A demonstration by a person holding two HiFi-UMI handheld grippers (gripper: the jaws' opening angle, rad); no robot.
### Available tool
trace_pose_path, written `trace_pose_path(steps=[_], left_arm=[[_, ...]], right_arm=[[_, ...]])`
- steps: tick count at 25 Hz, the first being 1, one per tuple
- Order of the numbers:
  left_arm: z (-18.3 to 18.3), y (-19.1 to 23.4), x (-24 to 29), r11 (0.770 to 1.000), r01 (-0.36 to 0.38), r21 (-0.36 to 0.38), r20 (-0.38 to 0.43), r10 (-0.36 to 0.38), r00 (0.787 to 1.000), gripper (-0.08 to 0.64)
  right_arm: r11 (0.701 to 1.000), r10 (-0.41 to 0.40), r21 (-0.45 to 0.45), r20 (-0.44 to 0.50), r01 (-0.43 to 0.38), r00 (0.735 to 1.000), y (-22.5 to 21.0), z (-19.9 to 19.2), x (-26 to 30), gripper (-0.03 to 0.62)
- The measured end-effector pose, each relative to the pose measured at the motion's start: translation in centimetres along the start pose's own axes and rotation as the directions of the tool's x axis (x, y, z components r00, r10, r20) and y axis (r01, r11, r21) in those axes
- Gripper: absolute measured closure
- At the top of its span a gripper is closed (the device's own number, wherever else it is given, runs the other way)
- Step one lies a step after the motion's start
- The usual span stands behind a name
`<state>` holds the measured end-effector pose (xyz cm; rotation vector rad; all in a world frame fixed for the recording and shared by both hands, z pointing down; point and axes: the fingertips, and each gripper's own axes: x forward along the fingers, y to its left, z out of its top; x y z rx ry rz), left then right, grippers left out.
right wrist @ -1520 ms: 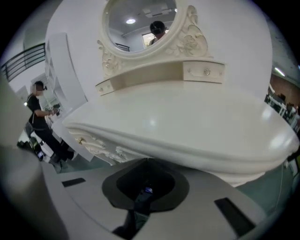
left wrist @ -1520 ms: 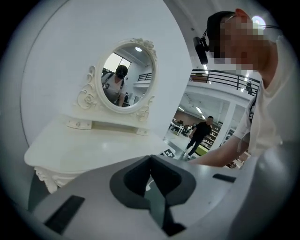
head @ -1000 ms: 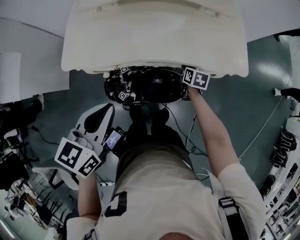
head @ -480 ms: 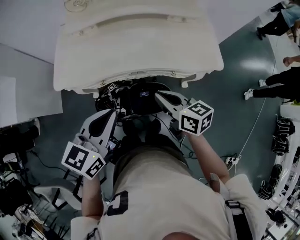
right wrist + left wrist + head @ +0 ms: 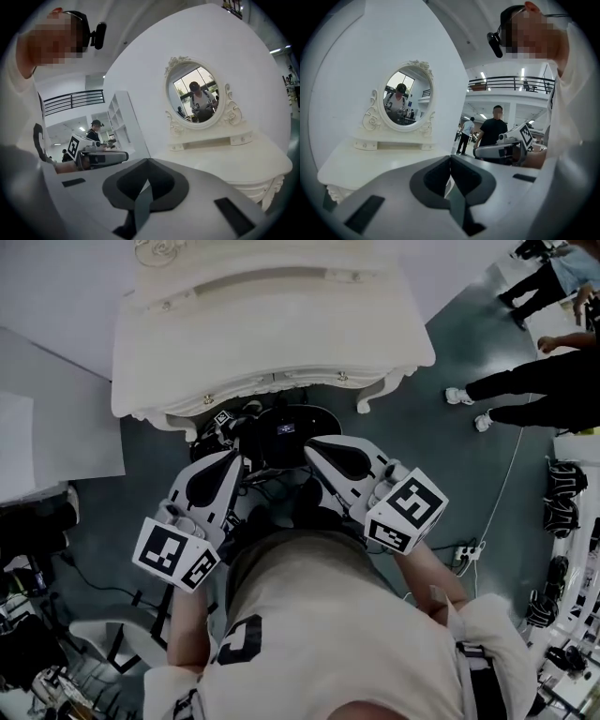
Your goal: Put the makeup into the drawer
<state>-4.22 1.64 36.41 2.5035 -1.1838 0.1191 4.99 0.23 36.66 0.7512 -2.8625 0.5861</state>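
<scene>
White dressing table (image 5: 272, 324) ahead. Oval mirror (image 5: 404, 101) upright at its back. Left gripper (image 5: 450, 158) and right gripper (image 5: 148, 161) side by side before table front, jaws of each pressed together, nothing between. Drawer front (image 5: 277, 382) flush under tabletop. Makeup: no view shows it.

1. The left gripper (image 5: 450, 161) fills the lower part of the frame, its jaws pressed together with nothing between them.
2. Beyond it stands a white dressing table (image 5: 370, 159). On it an oval mirror (image 5: 403, 101) in a carved white frame stands upright.
3. The mirror reflects a person in a dark cap.
4. At the right, the right gripper (image 5: 478, 151) is held about level, its marker cube toward the frame's edge.
5. Behind it, a person in a black T-shirt (image 5: 496, 129) stands in a bright hall under a railed balcony (image 5: 511, 83).
</scene>
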Motion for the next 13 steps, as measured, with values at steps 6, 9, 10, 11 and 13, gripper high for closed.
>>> trace_pose_path(steps=[6,9,10,11,13], left_arm=[[-1.3,0.7,-5.5,0.986,0.169,-0.014,0.037,-0.168,0.985,0.501],[-3.1,0.0,-8.5,0.973,0.228,-0.038,0.014,-0.228,0.974,0.501],[-3.4,-0.3,-8.9,0.968,0.247,-0.05,0.006,-0.247,0.969,0.502],[-3.7,-0.8,-9.2,0.961,0.269,-0.062,-0.001,-0.269,0.963,0.501],[-4.1,-1.8,-9.5,0.946,0.314,-0.086,-0.014,-0.316,0.949,0.501]], right_arm=[[0.997,-0.065,-0.031,0.035,0.066,0.997,7.5,-1.0,3.8,0.565],[0.997,-0.08,-0.001,0.049,0.08,0.996,11.3,-1.7,5.0,0.565],[0.996,-0.091,0.007,0.053,0.091,0.994,12.1,-1.7,4.9,0.565],[0.994,-0.106,0.013,0.056,0.106,0.993,12.8,-1.7,4.6,0.565],[0.99,-0.142,0.025,0.06,0.141,0.988,13.8,-1.6,3.8,0.565]])
